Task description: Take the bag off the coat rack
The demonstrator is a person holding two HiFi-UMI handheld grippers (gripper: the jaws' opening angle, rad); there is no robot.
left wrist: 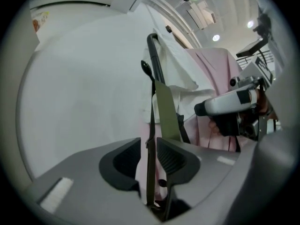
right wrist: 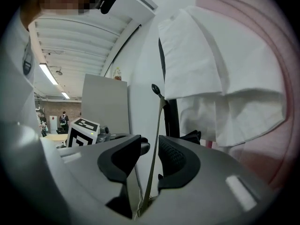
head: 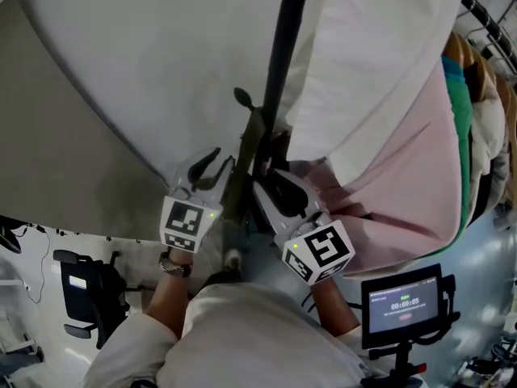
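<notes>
A person is holding two grippers up to a coat rack, one on each side of a hanging olive strap (head: 246, 156) that belongs to the bag. The strap is hanging from a small dark hook (head: 242, 97) on the rack's black pole (head: 283, 55), so the bag is not yet off the rack; the bag's body is not showing in any view.

The left gripper (head: 212, 162) is standing open. Its own view shows its jaws slightly apart, the strap (left wrist: 150, 182) running edge-on through the gap and neither pad pressing on it.

The right gripper (head: 271, 183) is likewise standing open, with the strap (right wrist: 156, 139) passing loosely between its jaws.

A white cloth (head: 380, 47) and a pink garment (head: 404, 176) are hanging just beside the pole. A pale wall (head: 145, 55) is filling the background.
</notes>
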